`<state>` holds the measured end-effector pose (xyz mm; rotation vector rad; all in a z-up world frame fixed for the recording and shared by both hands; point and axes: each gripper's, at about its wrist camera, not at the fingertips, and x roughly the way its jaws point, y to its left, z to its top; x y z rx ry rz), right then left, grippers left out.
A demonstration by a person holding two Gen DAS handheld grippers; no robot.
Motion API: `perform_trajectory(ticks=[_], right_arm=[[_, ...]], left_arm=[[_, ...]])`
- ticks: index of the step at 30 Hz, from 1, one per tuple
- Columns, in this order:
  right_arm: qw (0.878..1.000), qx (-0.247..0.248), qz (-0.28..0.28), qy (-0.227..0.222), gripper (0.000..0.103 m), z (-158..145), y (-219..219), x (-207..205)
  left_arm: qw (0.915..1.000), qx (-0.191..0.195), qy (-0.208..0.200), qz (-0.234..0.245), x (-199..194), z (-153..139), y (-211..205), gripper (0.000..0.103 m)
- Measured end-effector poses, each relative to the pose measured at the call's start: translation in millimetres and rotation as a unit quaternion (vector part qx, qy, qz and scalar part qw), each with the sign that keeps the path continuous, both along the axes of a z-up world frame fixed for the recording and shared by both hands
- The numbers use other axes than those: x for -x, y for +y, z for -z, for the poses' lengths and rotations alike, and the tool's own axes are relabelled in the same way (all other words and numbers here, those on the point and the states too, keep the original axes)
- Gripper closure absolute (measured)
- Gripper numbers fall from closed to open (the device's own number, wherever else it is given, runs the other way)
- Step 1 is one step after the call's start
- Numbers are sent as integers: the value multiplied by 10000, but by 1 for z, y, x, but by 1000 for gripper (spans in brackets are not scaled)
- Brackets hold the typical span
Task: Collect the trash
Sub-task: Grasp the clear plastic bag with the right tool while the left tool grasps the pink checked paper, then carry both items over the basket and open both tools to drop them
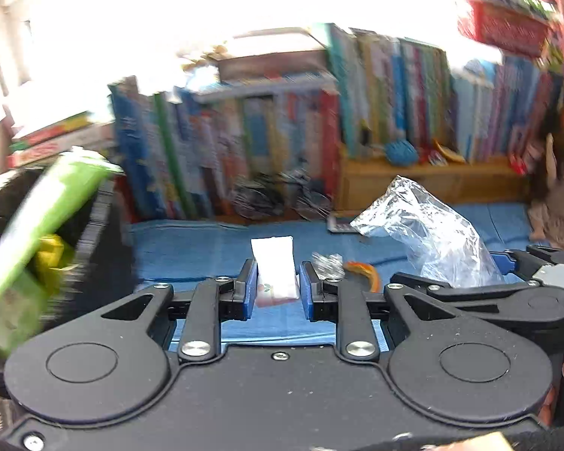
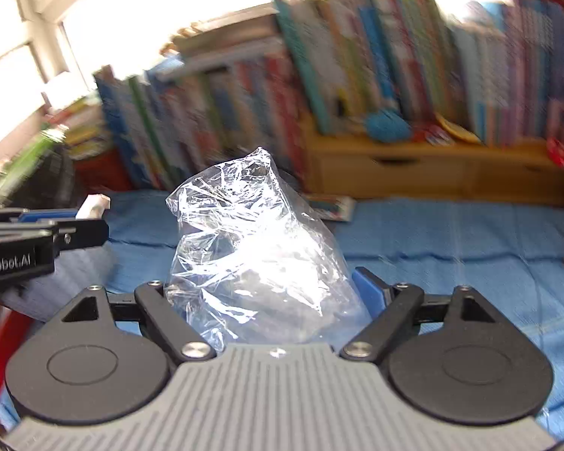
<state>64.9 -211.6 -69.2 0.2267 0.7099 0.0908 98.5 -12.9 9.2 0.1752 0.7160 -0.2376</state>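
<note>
Left hand-held gripper [image 1: 276, 282]: I hold it pinched on a small white packet [image 1: 273, 268]; the blue pads press both flat sides and the packet stands upright between them, clear of the blue cloth [image 1: 191, 251].
Right hand-held gripper [image 2: 267, 293]: I hold it closed wide around a crumpled clear plastic bag [image 2: 252, 233]; the bag fills the gap and bulges above the fingers. The left pad is hidden behind the film.
Remaining trash: a small crinkled wrapper [image 1: 329, 265] and an orange peel piece [image 1: 366, 272] lie on the cloth, just right of my left fingers.
Bin: a black container with a green liner [image 1: 52, 203] sits at the left edge of the left view; yellow scraps show inside it.
Step in hand (judgement): carry both loads to the bin.
Procedure, left: I keep pad pressure constant and part the pads only once the packet is above the bin mouth.
Procedure, right: I keep the bag clear of my left hand-held gripper, which is close on its left. Light film slips and clings, so I spread the fingers fully over the opening.
Risk: the bag may catch on the bin rim.
Background: books [image 2: 376, 64] stand on a wooden shelf unit [image 2: 432, 169] behind the cloth; they are not part of the work.
</note>
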Motion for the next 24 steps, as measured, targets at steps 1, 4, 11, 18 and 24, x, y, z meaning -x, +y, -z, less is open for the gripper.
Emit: perform_trajectory(ticks=[1, 4, 11, 18, 24], right_arm=[[9999, -22, -94, -63, 19, -8, 6, -3], [9990, -83, -384, -225, 19, -33, 28, -12], [9938, -331, -963, -442, 19, -94, 84, -39], [9848, -457, -1606, -471, 19, -136, 150, -75], [9782, -465, -2008, -263, 19, -146, 206, -105]], left_arm=[[10000, 34, -42, -82, 2, -8, 10, 81], [9992, 195, -93, -327, 6, -30, 37, 81], [9943, 463, -575, -765, 12, -77, 107, 81], [9881, 601, -666, -1251, 0, -81, 182, 81], [9855, 684, -439, -1486, -14, -55, 220, 81]])
